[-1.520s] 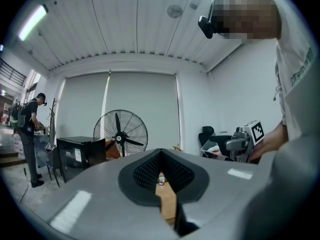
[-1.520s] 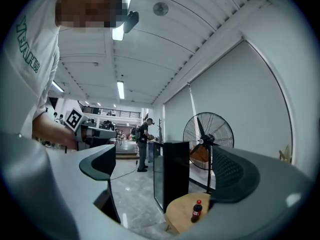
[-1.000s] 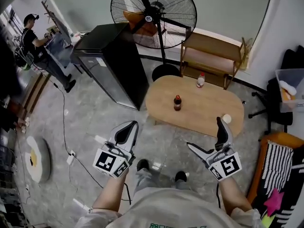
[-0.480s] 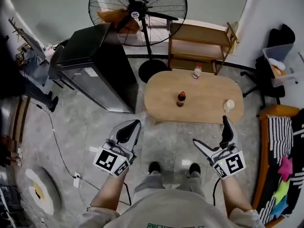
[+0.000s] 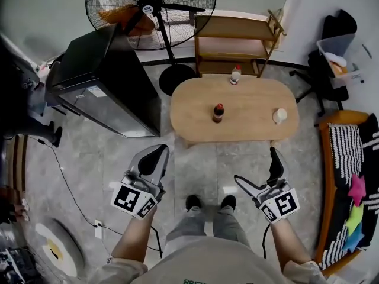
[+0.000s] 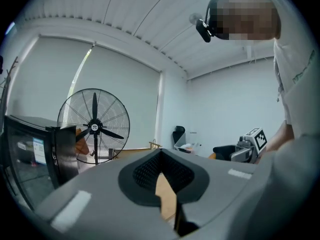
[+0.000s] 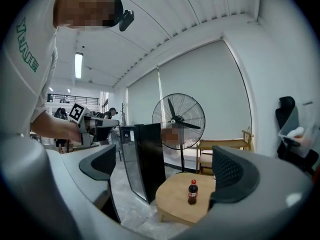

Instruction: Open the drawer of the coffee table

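The oval wooden coffee table stands in front of me, and in the right gripper view it shows between the jaws. No drawer front can be made out in any view. My left gripper hovers over the floor short of the table's near left edge, jaws shut on nothing. My right gripper hangs just short of the near right edge, open and empty. From its own camera the left gripper is closed. The right gripper stands wide apart.
On the table stand a cola bottle, a white bottle with a red cap and a small cup. A black cabinet is to the left. A floor fan and a wooden shelf stand behind. A sofa is on the right, and cables cross the floor.
The head view has swung, so the table now sits more central and lower in the picture. Both grippers keep the same pose, left shut and right open.
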Demonstrator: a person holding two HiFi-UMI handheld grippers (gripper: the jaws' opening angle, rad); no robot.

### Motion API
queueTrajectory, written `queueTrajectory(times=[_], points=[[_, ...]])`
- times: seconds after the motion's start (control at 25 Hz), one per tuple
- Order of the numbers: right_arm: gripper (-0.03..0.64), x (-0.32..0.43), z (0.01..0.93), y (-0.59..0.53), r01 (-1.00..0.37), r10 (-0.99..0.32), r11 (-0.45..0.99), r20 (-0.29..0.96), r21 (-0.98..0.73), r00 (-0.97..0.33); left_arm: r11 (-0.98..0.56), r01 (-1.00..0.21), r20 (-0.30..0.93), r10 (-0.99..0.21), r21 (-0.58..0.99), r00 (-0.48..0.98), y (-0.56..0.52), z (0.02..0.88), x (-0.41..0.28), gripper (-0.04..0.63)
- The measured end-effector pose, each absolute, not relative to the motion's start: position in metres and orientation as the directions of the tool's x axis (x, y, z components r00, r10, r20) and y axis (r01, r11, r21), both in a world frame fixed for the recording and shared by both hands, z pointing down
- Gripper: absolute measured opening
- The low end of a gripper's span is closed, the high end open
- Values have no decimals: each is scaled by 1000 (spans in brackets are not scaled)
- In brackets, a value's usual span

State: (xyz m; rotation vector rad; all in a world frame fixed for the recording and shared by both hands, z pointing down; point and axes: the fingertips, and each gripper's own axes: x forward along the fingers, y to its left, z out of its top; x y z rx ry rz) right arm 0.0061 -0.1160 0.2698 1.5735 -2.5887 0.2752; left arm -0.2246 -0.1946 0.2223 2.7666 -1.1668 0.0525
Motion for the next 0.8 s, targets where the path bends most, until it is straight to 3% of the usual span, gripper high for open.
queueTrajectory(times=[0.24,0.8], points=[[589,16,349,-128,-880,-853,419,235,-222,-466,-657,-744,128,-733,120,668,-200,258,-215,-1],[589,9,570,-154,-877,-837,386,290,-287,-463,-651,-750,175,-731,114,660,-208,416,-193,-1]])
